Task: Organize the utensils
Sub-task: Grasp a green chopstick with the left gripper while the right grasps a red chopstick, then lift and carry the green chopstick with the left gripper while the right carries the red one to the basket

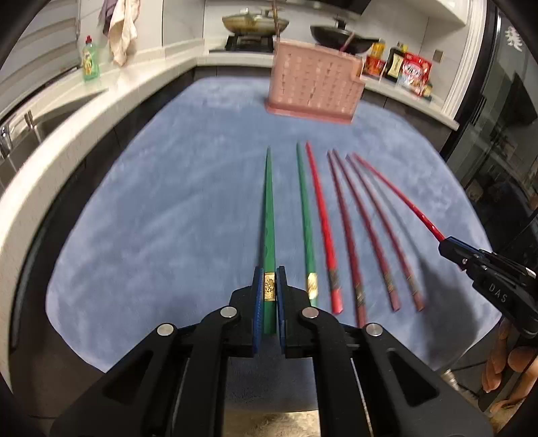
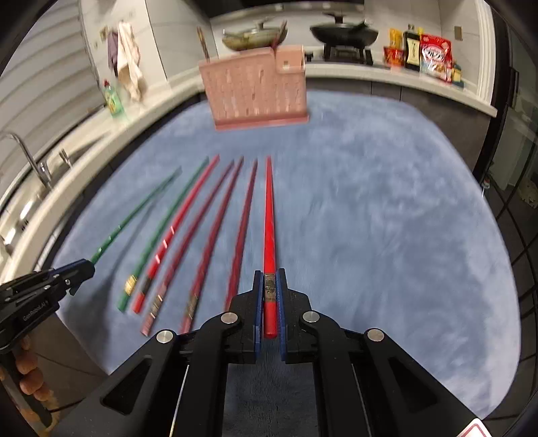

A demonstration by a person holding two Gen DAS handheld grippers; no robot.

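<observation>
My left gripper (image 1: 269, 272) is shut on the gold-banded handle end of a green chopstick (image 1: 268, 208), lifted off the blue mat (image 1: 168, 201). My right gripper (image 2: 269, 274) is shut on a bright red chopstick (image 2: 269, 218), also raised. Each gripper shows in the other view: the right gripper (image 1: 449, 243) at the right edge, the left gripper (image 2: 85, 267) at the left edge. Between them on the mat lie a second green chopstick (image 1: 306, 215), a red one (image 1: 322, 215) and several dark red ones (image 1: 366, 225), side by side. A pink perforated utensil holder (image 1: 314, 84) stands at the mat's far side.
A white counter wraps the left and far sides, with a green dish soap bottle (image 1: 90, 60), a sink faucet (image 2: 27, 158), two woks on a stove (image 1: 255, 22) and food packets (image 1: 413, 72). A hanging cloth (image 1: 122, 30) is at the back left.
</observation>
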